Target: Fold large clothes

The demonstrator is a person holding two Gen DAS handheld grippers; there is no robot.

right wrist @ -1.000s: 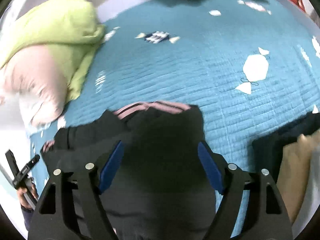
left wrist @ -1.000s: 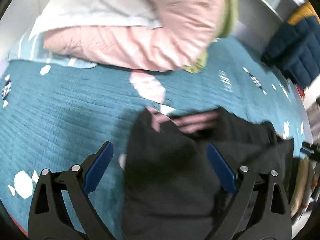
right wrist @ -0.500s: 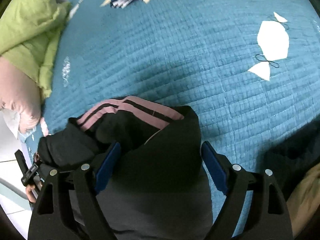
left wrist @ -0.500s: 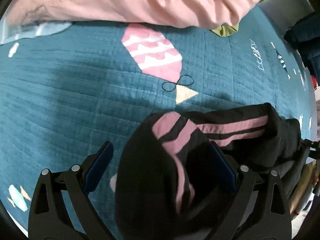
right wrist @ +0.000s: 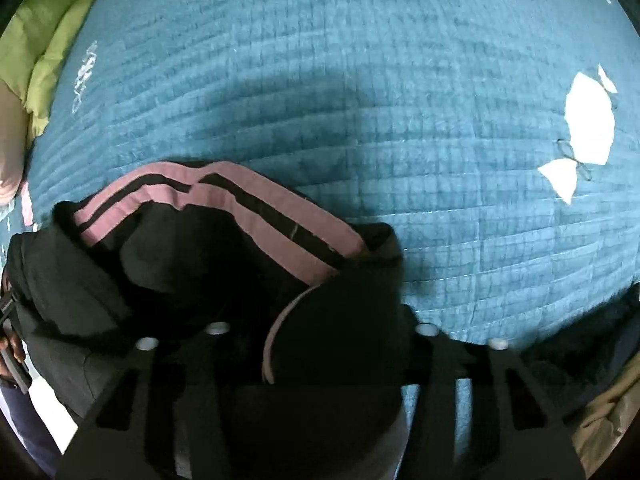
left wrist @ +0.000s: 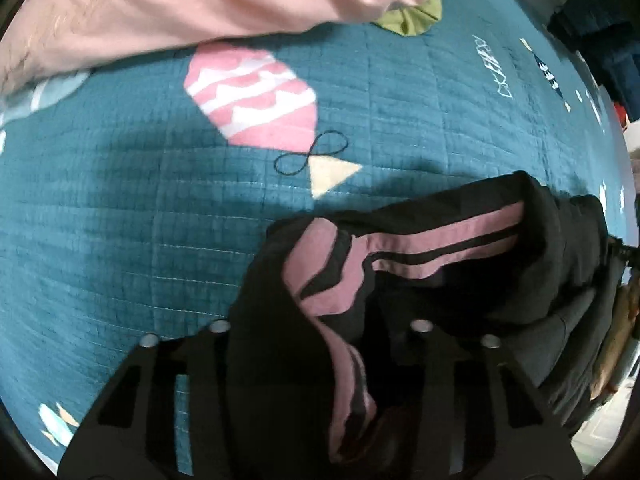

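Note:
A black garment with pink stripes [left wrist: 400,256] lies bunched over a teal quilt [left wrist: 120,208]. My left gripper [left wrist: 320,344] is shut on one edge of the garment, which drapes over its fingers and hides the tips. The same garment [right wrist: 240,232] shows in the right wrist view, where my right gripper [right wrist: 320,344] is shut on another edge, its tips also buried in black cloth. Both grippers hold the garment low over the quilt.
A pink garment [left wrist: 200,4] and a green one [left wrist: 412,16] lie along the far edge. Green cloth [right wrist: 44,40] is also at the right view's left edge. Dark clothes [left wrist: 600,40] are piled far right. Tan cloth [right wrist: 604,412] sits lower right.
Both grippers have closed on the black garment and moved forward and down toward the quilt. The blue finger pads, seen apart earlier, are now hidden in the cloth.

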